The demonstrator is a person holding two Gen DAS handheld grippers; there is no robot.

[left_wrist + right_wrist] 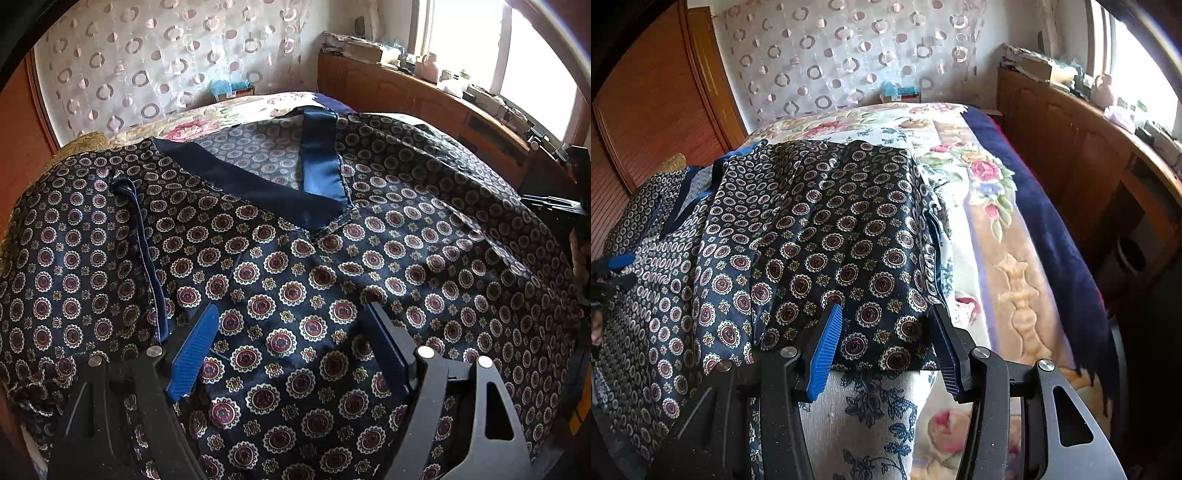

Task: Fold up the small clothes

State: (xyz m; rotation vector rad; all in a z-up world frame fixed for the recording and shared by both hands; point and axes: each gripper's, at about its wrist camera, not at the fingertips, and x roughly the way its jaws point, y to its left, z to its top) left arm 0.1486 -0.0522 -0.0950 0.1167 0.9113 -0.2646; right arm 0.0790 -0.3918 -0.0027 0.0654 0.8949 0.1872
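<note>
A dark navy shirt (332, 251) printed with red-and-white medallions lies spread on the bed, its blue V-neck trim (258, 184) toward the far side. My left gripper (291, 310) hovers open just above the chest area, blue pads wide apart with nothing pinched. In the right wrist view a folded-over part of the shirt (831, 240) lies at the garment's right side. My right gripper (885, 308) straddles the near hem of that part, with cloth lying between the pads and a clear gap left. The left gripper's blue pad (620, 260) shows at the far left edge.
A floral bedspread (997, 221) and a white sheet with blue flowers (879, 406) lie under the shirt. A wooden cabinet (1071, 155) with clutter runs along the right below the window. A ring-patterned curtain (147, 66) hangs behind; a wooden panel (657, 110) stands left.
</note>
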